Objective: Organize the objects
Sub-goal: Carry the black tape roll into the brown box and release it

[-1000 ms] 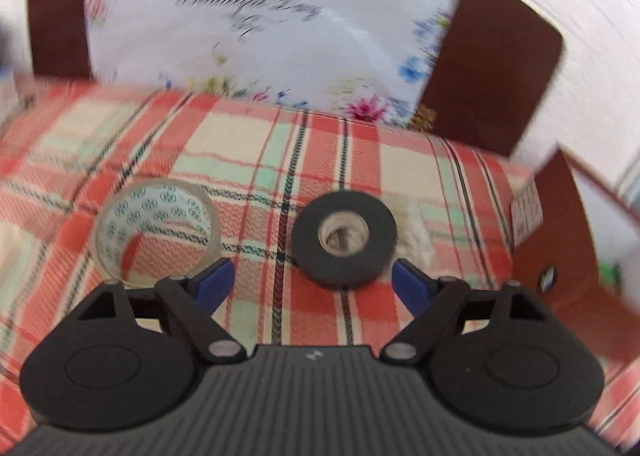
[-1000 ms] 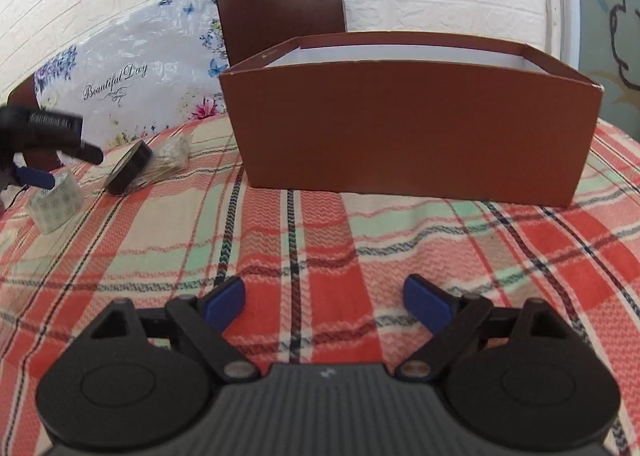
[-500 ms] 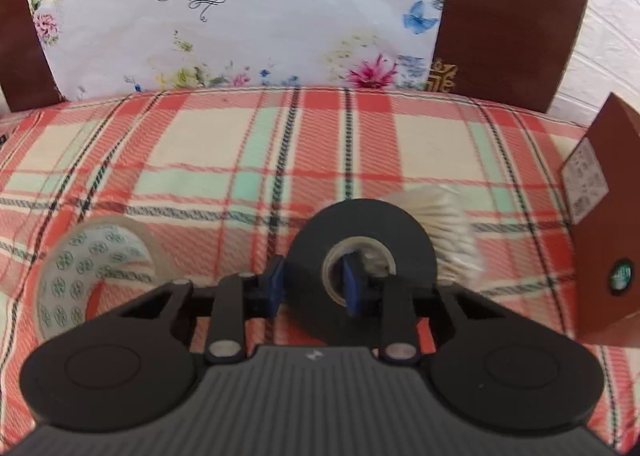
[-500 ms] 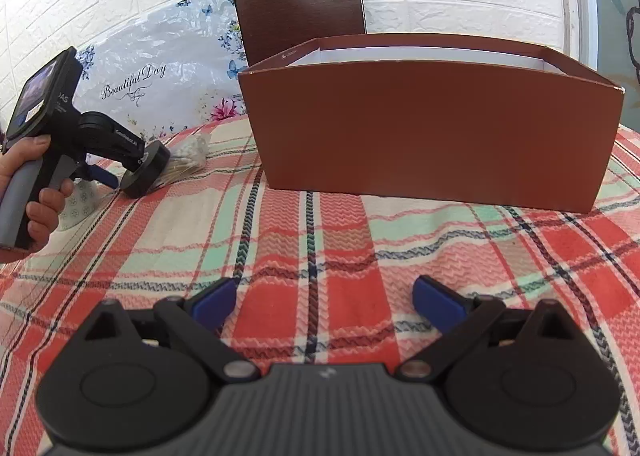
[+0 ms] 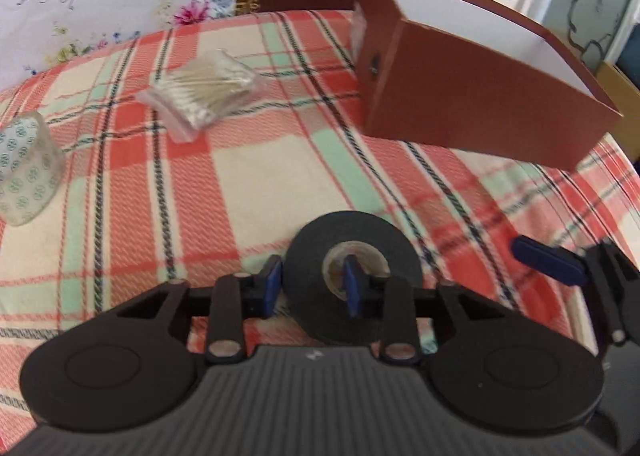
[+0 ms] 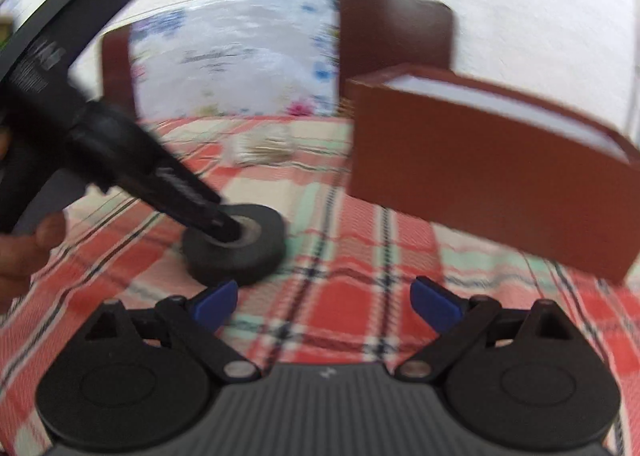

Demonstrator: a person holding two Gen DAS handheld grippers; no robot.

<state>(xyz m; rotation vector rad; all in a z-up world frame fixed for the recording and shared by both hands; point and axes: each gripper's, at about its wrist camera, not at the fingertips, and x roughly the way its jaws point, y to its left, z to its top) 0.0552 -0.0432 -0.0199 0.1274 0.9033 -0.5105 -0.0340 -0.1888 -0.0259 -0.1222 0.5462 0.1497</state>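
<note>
- Black tape roll [image 5: 352, 276] is pinched through its core and outer wall by the left claw [image 5: 314, 286], near the brown box [image 5: 480, 95] at far right; carry it level above the rim.
- Right claw [image 6: 324, 304], spread and idle, should stay clear of the roll [image 6: 236, 252].

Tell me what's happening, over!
Left gripper shut on black tape roll, lifted. Right gripper open, empty. Brown box ahead, path clear.
</note>
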